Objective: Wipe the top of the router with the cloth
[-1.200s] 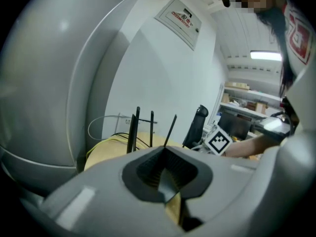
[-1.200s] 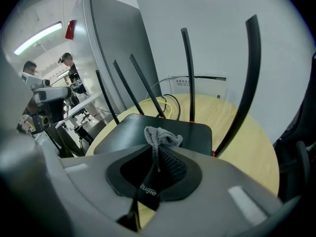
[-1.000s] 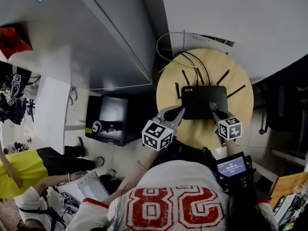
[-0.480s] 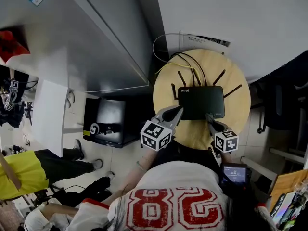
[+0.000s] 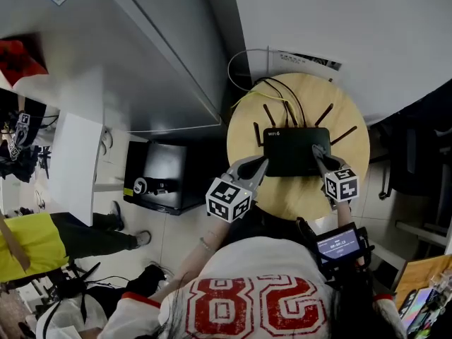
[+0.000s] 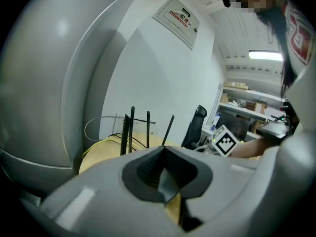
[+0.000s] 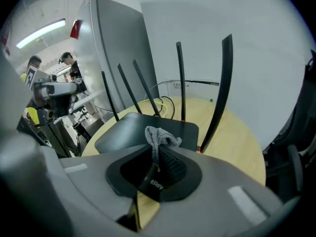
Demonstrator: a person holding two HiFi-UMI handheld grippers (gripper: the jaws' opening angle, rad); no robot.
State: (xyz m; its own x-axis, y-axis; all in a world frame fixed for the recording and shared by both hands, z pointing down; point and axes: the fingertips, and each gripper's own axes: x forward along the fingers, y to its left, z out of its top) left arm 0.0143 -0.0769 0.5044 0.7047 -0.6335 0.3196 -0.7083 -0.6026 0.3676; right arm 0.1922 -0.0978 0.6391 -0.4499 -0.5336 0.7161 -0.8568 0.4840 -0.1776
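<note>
A black router (image 5: 296,151) with several upright antennas lies on a round wooden table (image 5: 349,122). My right gripper (image 5: 317,152) is shut on a small grey cloth (image 7: 159,135), whose bunched end sticks out past the jaws over the router's top (image 7: 140,130), near its right side. My left gripper (image 5: 264,164) hovers at the router's near left corner, shut with nothing between its jaws. In the left gripper view the antennas (image 6: 128,132) stand beyond the jaws.
Black and yellow cables (image 5: 263,90) trail off the table's back edge toward the white wall. A grey cabinet (image 5: 152,55) stands to the left, with a black box (image 5: 159,176) on the floor beside it. A person in yellow (image 5: 39,242) sits at far left.
My right gripper with the cloth moved from the router's near right edge up onto its top, after having pulled back toward me half a second earlier. The left gripper stayed put.
</note>
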